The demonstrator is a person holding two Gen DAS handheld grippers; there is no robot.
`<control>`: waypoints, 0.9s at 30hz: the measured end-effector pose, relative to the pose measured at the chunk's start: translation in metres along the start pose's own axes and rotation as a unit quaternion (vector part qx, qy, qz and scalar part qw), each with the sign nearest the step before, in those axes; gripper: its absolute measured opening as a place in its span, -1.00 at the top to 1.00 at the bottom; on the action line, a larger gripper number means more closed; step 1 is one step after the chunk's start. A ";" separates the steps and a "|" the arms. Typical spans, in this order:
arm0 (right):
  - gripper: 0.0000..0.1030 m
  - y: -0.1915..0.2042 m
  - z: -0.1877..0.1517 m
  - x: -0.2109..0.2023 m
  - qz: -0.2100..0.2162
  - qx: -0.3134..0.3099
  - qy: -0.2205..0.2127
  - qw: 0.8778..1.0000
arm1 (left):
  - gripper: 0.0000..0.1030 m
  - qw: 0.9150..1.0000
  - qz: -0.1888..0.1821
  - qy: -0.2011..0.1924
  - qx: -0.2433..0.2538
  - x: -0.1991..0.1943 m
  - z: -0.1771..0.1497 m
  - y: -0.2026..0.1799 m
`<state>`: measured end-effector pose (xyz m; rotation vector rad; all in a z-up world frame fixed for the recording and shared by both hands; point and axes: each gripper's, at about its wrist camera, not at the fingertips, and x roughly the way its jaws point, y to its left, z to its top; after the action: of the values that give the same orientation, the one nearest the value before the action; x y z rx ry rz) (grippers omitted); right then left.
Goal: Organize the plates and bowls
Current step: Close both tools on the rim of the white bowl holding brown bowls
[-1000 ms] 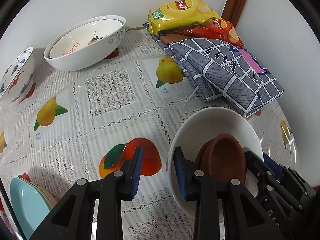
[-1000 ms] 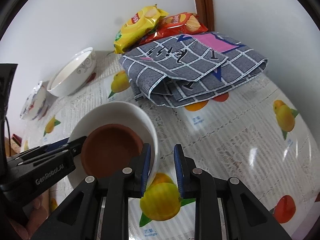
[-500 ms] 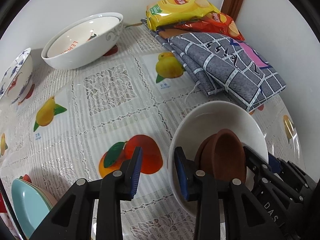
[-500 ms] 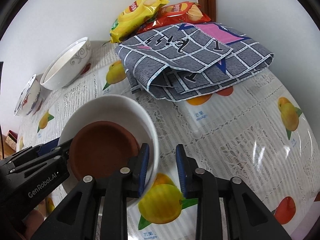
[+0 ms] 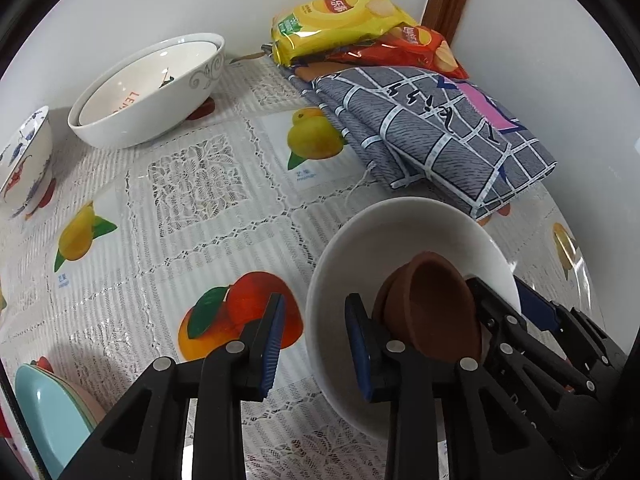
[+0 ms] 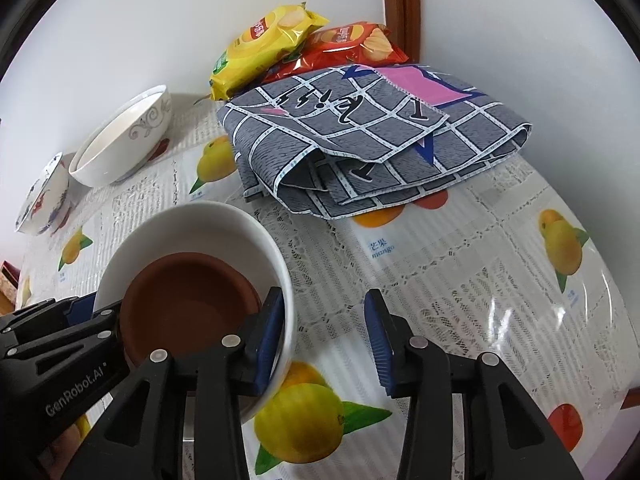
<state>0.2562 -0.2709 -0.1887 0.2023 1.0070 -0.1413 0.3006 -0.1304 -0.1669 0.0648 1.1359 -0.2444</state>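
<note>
Right tool (image 6: 324, 328): jaws have just been opening and now stand apart; the white bowl's rim sits between them, the left pad inside the bowl close to the wall, the right pad clear over the tabletop.
Left tool (image 5: 314, 338): pads apart, straddling the opposite rim, neither visibly pressing.
White bowl (image 6: 192, 232): on the tabletop (image 6: 460, 280) between the 2 tools, holding a tilted brown dish (image 6: 188, 300).
Near left edge: teal plate (image 5: 44, 412) on a pinkish one.
Open room: bare fruit-print tabletop left of the white bowl and to its right.
Far side: folded grey checked cloth (image 6: 380, 148) just behind the bowl; 2 snack bags (image 6: 276, 40) in the wall corner.
Far left edge: 2 nested white bowls (image 5: 148, 88); patterned bowl (image 5: 24, 164).
</note>
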 end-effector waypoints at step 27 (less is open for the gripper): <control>0.81 0.013 0.000 -0.003 0.019 -0.009 0.006 1.000 | 0.81 1.000 -0.007 -0.005 -0.028 0.006 -0.003 0.002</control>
<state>0.2571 -0.2582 -0.1848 0.2063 1.0155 -0.0977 0.3010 -0.1286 -0.1741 0.0057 1.1333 -0.2253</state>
